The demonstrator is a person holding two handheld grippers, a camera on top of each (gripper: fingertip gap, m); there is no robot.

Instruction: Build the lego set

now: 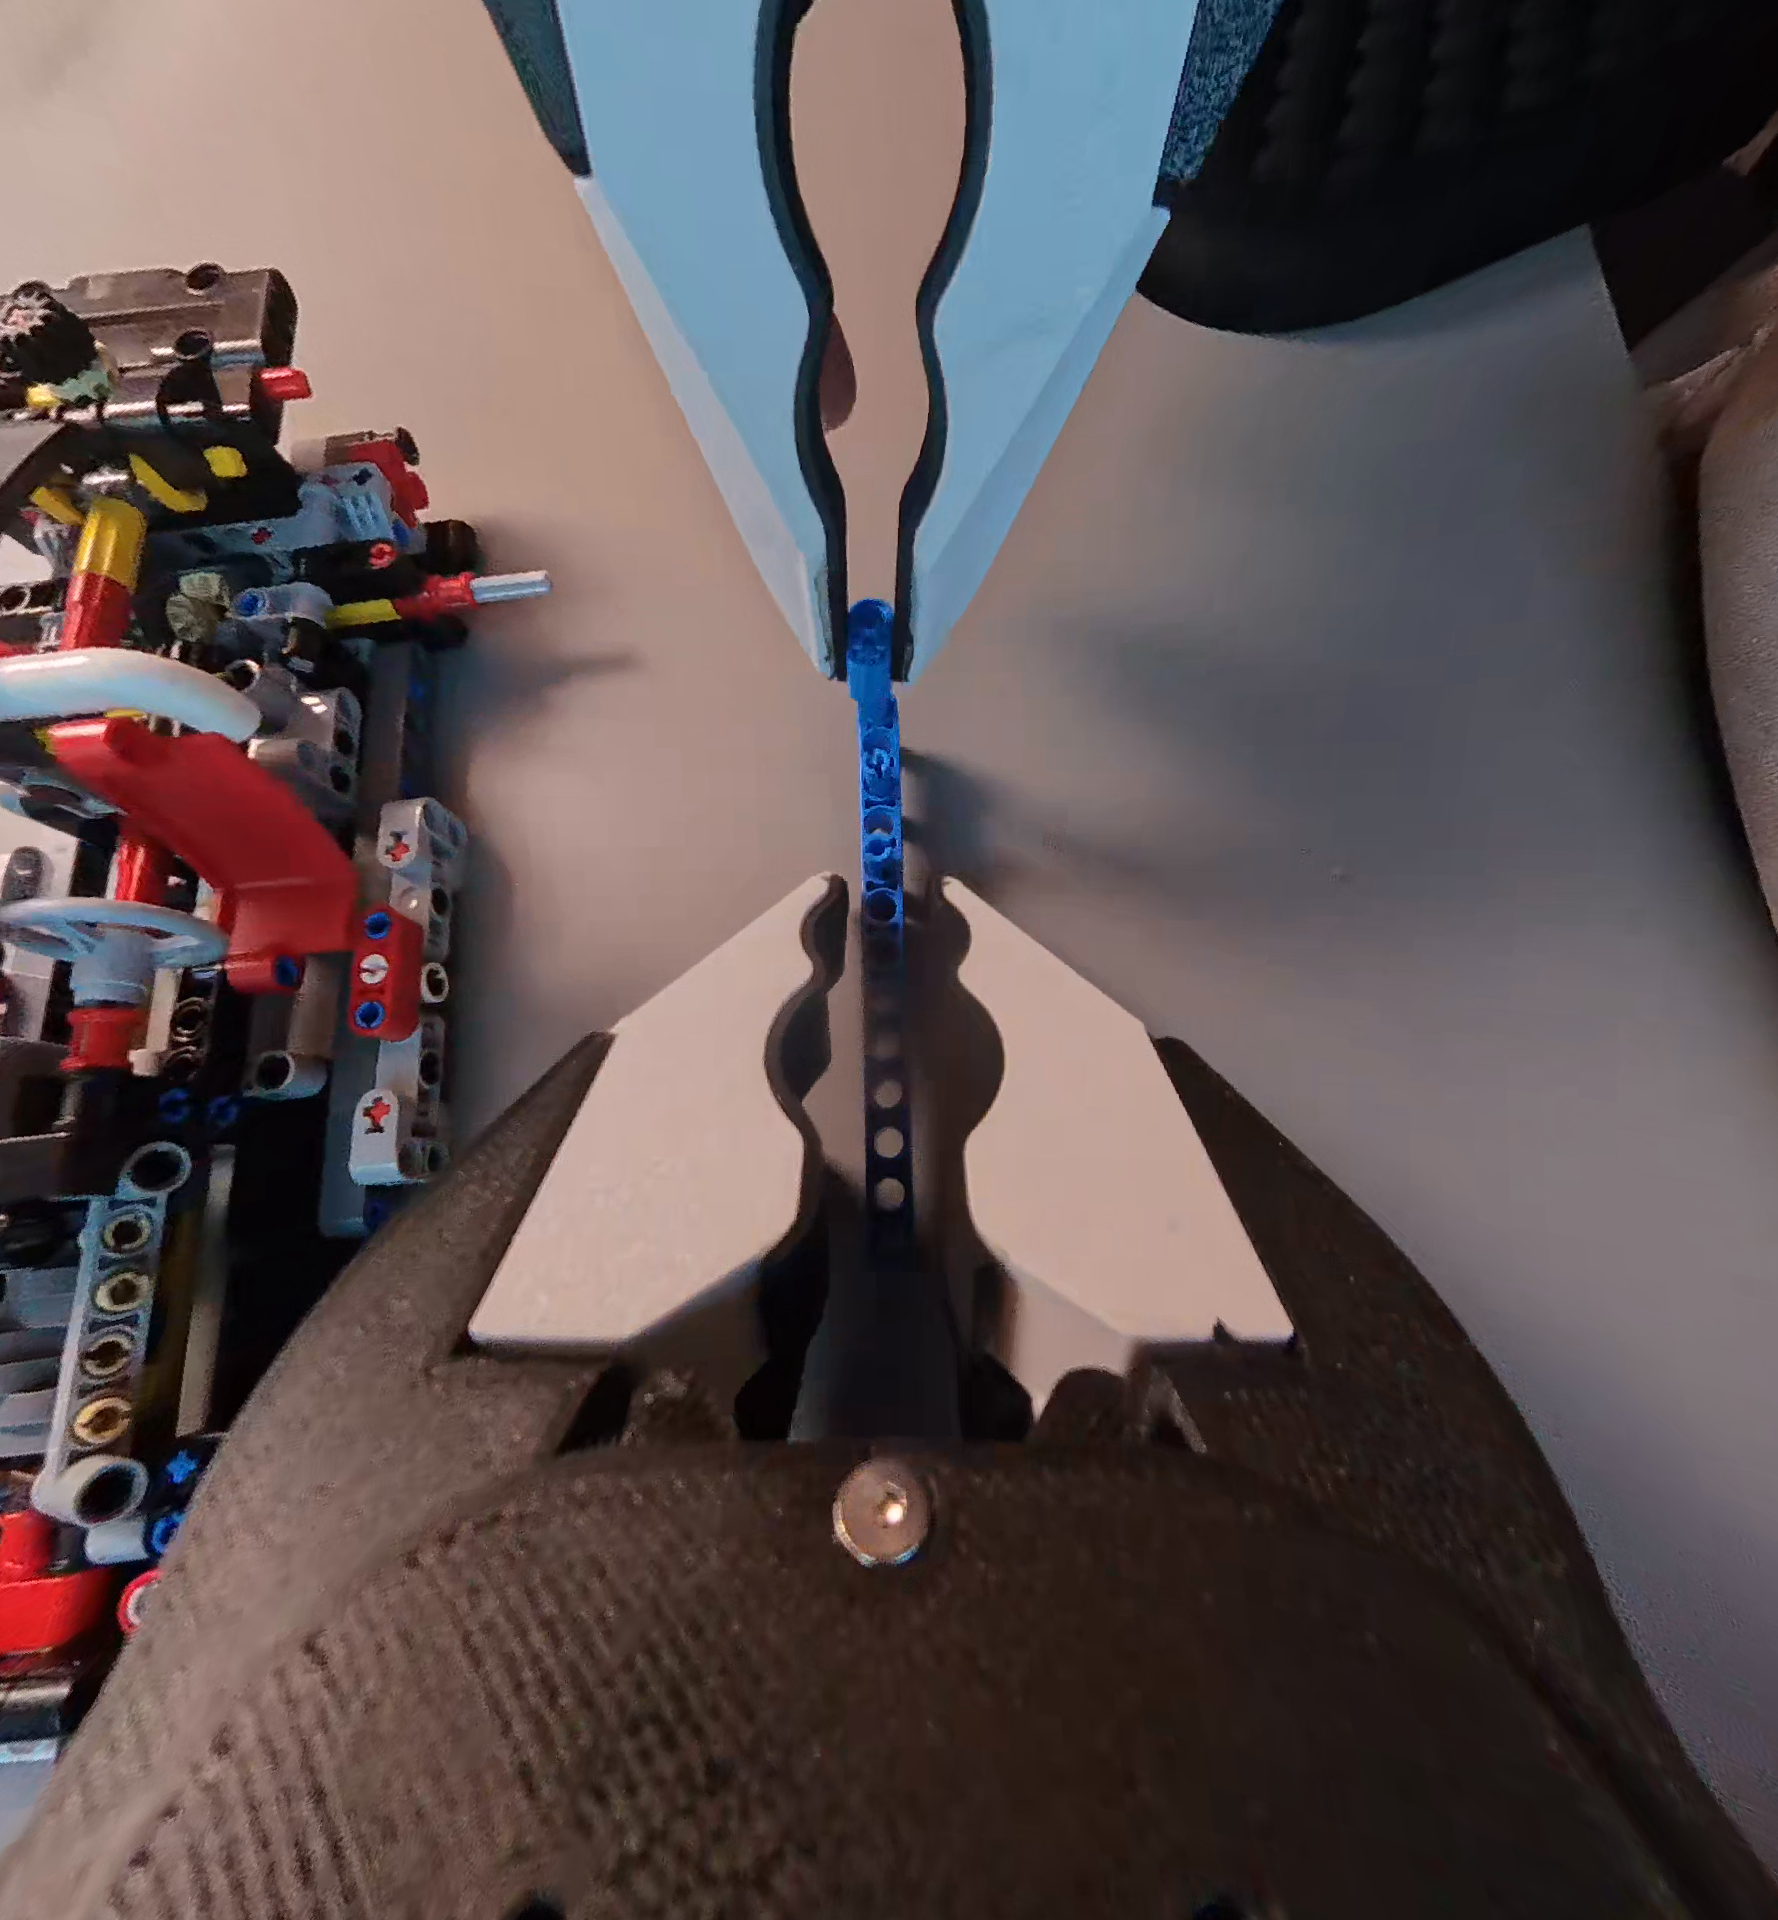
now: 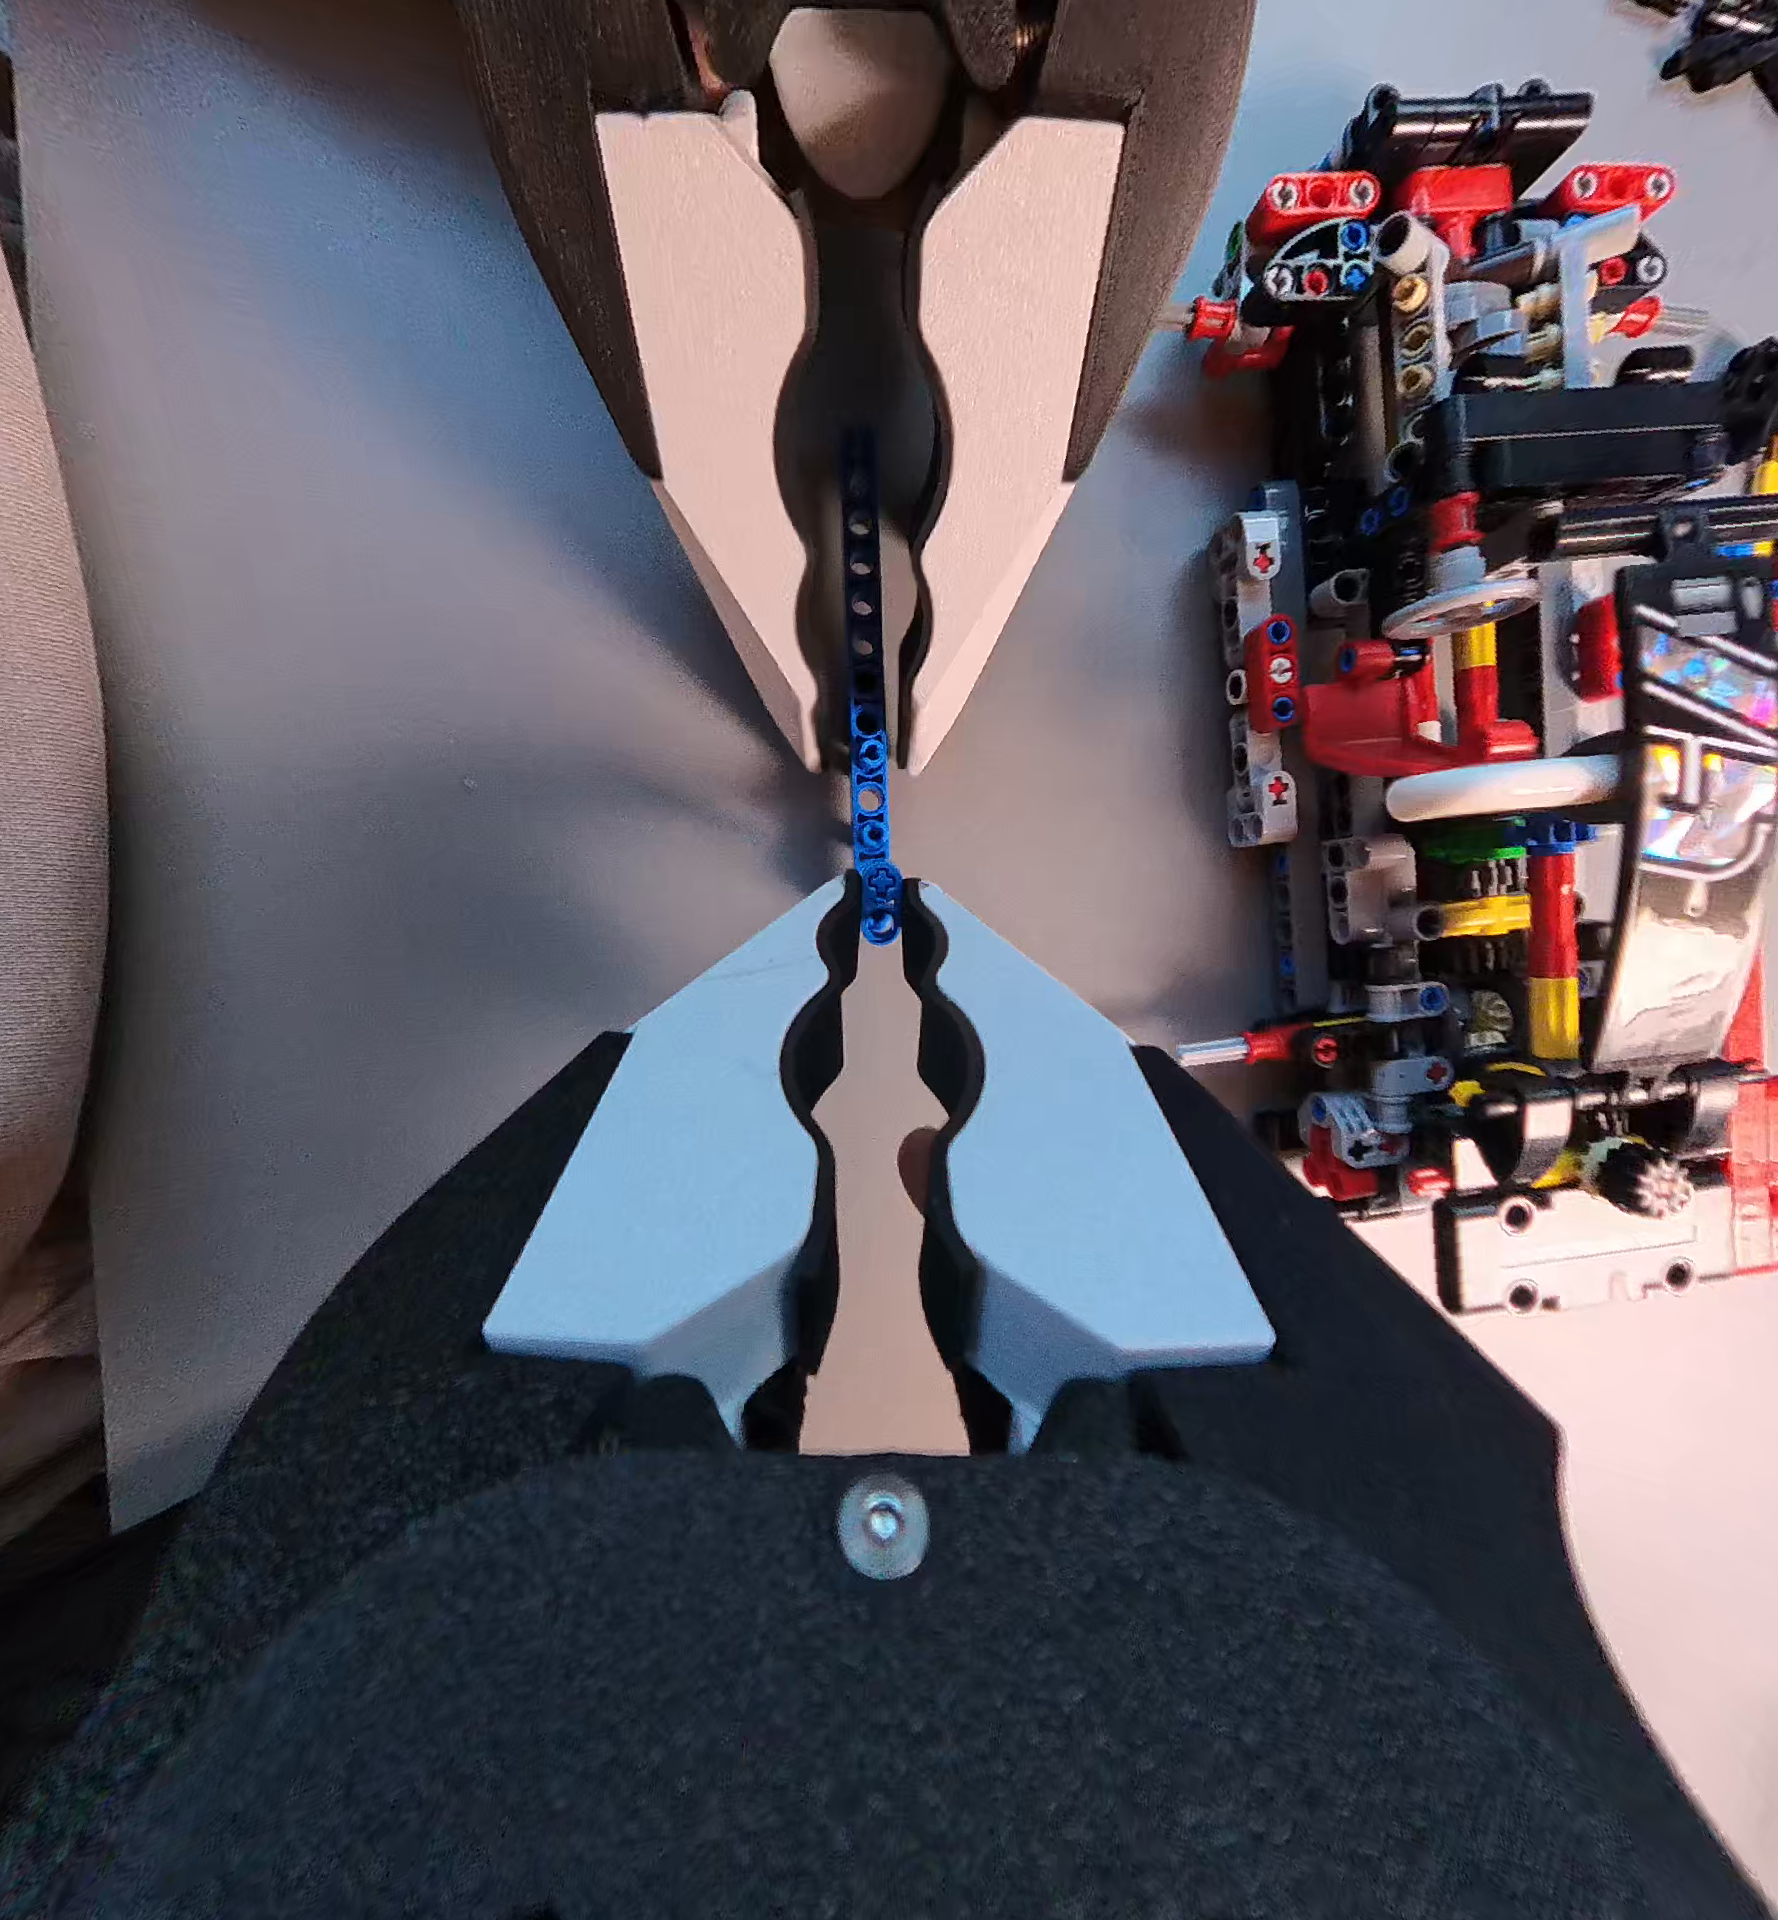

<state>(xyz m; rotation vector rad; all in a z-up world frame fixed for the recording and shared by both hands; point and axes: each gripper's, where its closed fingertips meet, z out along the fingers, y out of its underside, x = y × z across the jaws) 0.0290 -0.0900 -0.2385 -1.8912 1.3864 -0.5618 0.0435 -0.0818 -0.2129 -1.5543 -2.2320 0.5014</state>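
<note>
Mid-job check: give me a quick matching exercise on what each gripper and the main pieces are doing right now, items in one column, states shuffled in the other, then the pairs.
Items:
1. left gripper
2. right gripper
3. blue beam
4. lego vehicle

States:
A. spans the gap between the two grippers
B. stands on the table, untouched
C. white fingers, beam lies deep between them
D. pale blue fingers, tips pinch the beam's end

Pairs: 1-C, 2-D, 3-A, 4-B
</note>
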